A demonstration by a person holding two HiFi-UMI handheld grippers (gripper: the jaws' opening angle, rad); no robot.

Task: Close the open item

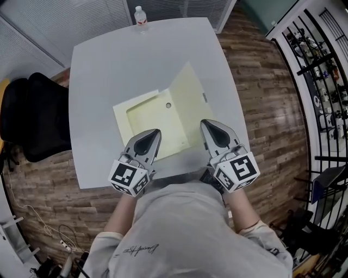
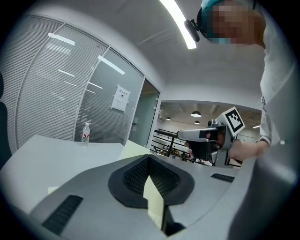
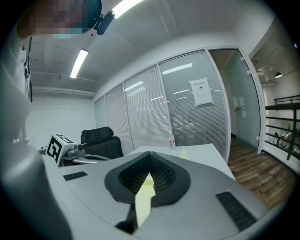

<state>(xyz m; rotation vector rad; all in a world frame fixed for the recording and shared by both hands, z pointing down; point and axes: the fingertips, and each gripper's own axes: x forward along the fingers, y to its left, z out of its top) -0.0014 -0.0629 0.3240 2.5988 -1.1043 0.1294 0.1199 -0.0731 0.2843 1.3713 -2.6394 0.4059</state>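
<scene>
Pale yellow file folder [image 1: 155, 122], open mid-tabletop [image 1: 103, 65], cover [image 1: 190, 92] raised along its right side; left gripper [image 1: 154, 136] and right gripper [image 1: 208, 126] both pinched together, empty, at its near edge; advised: right gripper tips cover leftward, left steadies base.

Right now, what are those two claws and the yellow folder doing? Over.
Left gripper, right gripper: shut, empty. Pale yellow folder open on grey table, cover raised. Clear plastic bottle at far edge, out of the way.

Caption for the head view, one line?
Left gripper and right gripper at open yellow folder on gray table.
</scene>
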